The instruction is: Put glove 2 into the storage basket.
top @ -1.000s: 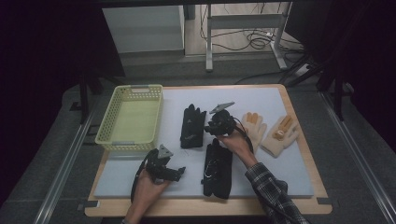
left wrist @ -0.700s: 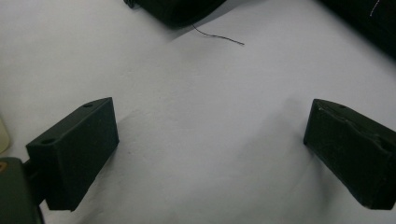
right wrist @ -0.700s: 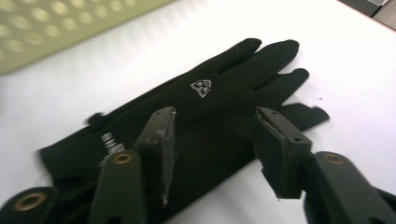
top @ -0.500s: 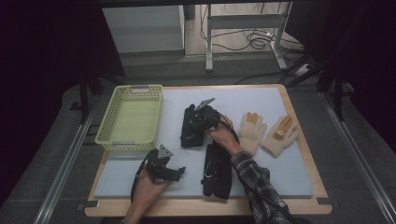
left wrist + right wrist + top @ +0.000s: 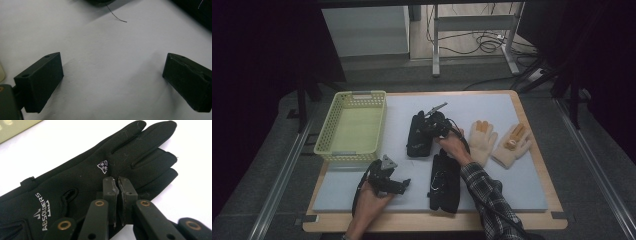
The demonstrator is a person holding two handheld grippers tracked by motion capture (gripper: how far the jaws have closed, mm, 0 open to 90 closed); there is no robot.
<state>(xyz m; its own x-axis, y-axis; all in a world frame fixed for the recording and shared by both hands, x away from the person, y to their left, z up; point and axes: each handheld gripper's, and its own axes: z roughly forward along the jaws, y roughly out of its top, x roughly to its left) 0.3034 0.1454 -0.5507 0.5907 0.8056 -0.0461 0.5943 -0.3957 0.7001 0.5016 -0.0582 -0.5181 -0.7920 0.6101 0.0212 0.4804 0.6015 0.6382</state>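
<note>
High view: desk [image 5: 522, 150] with pale mat carries a yellow basket [image 5: 353, 125] at the left, a black glove [image 5: 418, 134] at centre, a second black glove [image 5: 445, 181] nearer the person, and two cream gloves [image 5: 499, 141] at the right. Right hand-held gripper [image 5: 435, 126] sits on the centre black glove, just right of the basket; left hand-held gripper [image 5: 388, 181] rests low on the mat, near the front edge, well apart from that glove. Left gripper view: left hand-held gripper [image 5: 112, 82] released, jaws wide apart over bare mat, nothing between them. Right gripper view: right hand-held gripper [image 5: 119, 185] clenched, jaws pressed together at the black glove [image 5: 82, 192], apparently pinching its fabric near the finger bases; glove's long axis runs from cuff at lower left to fingertips at upper right. Judgement: right hand is the nearer; basket lies to the glove's left.
</note>
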